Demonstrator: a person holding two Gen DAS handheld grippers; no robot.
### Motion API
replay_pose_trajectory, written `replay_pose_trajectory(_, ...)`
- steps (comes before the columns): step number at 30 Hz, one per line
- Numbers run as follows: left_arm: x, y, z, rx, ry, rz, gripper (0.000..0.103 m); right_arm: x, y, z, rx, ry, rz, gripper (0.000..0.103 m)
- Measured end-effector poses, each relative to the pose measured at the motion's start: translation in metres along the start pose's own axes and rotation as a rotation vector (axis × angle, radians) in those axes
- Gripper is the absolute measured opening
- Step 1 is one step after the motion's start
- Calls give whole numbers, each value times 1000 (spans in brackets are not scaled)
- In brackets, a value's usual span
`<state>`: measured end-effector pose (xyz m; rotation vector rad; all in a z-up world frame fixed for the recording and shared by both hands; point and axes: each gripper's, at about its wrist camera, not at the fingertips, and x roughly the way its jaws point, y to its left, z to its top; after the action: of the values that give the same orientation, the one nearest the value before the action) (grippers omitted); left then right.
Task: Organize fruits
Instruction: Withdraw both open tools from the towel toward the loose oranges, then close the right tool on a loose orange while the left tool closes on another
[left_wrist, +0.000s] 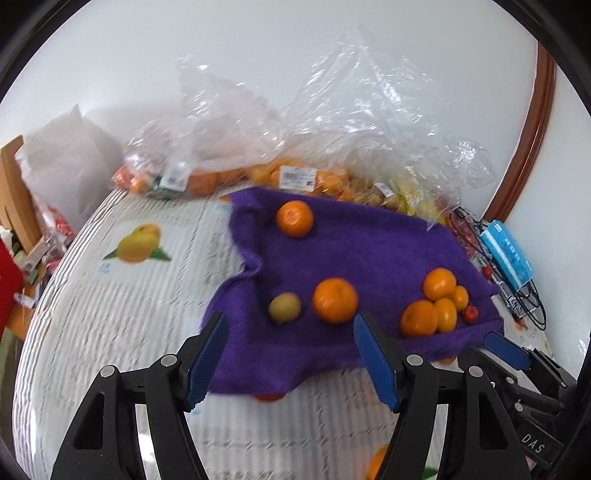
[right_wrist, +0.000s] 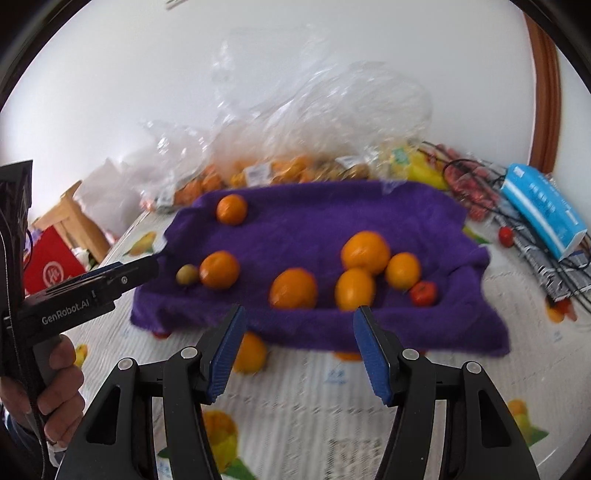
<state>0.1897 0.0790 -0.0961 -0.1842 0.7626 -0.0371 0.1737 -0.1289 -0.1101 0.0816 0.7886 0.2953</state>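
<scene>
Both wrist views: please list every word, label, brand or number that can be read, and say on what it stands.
"GenRobot.AI": on the side of the left tool, right wrist view.
"DAS": on the body of the right tool, left wrist view.
Price labels on the plastic bags: too blurred.
Blue box: print too blurred.
Red bag: a round white sign, unreadable.

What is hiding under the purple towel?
Along the near edge of the purple towel, bits of fruit peek out: a small red one and an orange one. The towel covers the rest, so how many lie under it cannot be told.
</scene>
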Motion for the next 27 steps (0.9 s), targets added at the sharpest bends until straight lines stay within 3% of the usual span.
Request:
replay_pose_trajectory(5, -8, 22, -19, -6, 32, 31, 68, 15, 28, -16, -40, 33, 23, 60)
replay_pose_trajectory(9, -16, 38, -31, -3, 45, 46, 68, 30, 40, -19, -55, 68, 10, 49)
replay_pose_trajectory(14, -15, 50, -41, -9, 74, 41, 68, 51, 45, -23, -50, 110, -2, 44)
replay_pose_trajectory(16, -14, 51, -44, -4, 80, 40, 68, 56, 46, -24, -47, 121, -16, 35)
replay_pose_trajectory(21, -12, 43, -53, 15, 103, -5, 68, 38, 45, -23, -52, 74, -21, 35)
replay_pose_trajectory(27, -20, 9, -57, 52, 93, -145, 68, -7, 12, -24, -23, 17, -80, 35)
